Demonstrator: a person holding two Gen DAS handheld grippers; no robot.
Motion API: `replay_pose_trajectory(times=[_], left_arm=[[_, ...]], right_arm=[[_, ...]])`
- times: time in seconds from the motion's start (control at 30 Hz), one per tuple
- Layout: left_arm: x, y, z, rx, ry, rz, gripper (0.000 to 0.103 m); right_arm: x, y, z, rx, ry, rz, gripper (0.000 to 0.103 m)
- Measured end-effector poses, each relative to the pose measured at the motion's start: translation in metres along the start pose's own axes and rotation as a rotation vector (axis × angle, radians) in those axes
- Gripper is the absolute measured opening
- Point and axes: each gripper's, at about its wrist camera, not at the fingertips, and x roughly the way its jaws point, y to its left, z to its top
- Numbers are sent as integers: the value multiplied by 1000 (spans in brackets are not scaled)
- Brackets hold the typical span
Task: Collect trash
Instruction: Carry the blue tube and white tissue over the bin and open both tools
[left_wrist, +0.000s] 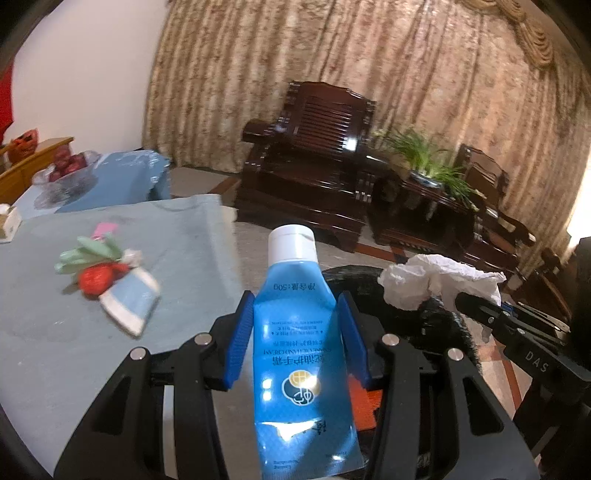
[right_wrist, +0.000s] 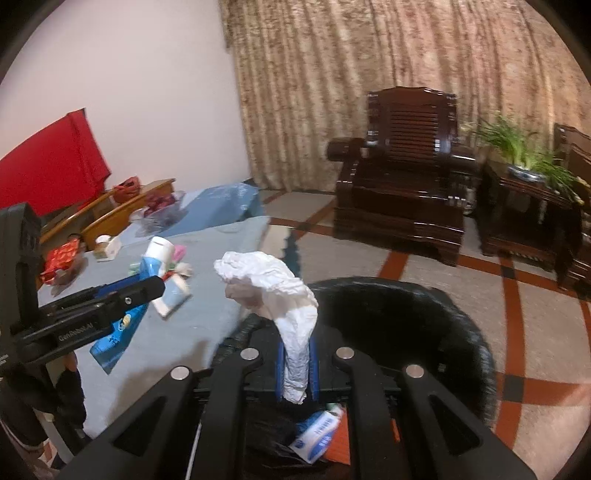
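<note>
My left gripper (left_wrist: 295, 314) is shut on a blue hand-cream tube (left_wrist: 299, 332) with a white cap, held cap-forward past the table edge and near the rim of a bin lined with a black bag (left_wrist: 354, 277). In the right wrist view the same tube (right_wrist: 147, 266) shows at the left, between the left gripper's fingers (right_wrist: 147, 288). My right gripper (right_wrist: 297, 354) is shut on a crumpled white tissue (right_wrist: 273, 288) and hangs over the black-lined bin (right_wrist: 406, 314). That tissue (left_wrist: 439, 277) also appears at the right of the left wrist view. Some packaging lies inside the bin (right_wrist: 317, 435).
A table under a blue cloth (left_wrist: 166, 258) carries a red-and-green wrapper beside a blue-white packet (left_wrist: 110, 280), a glass bowl of red fruit (left_wrist: 66, 173) and a small box (right_wrist: 107, 247). Dark wooden armchairs (right_wrist: 402, 192) and a plant stand (right_wrist: 524, 184) are across the tiled floor.
</note>
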Motion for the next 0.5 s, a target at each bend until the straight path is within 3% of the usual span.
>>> replay_pose_trajectory(times=[0.5], left_arm=[[70, -76, -14, 101, 62, -122, 45]], right_arm=[[-11, -70, -29, 78, 32, -150, 10]])
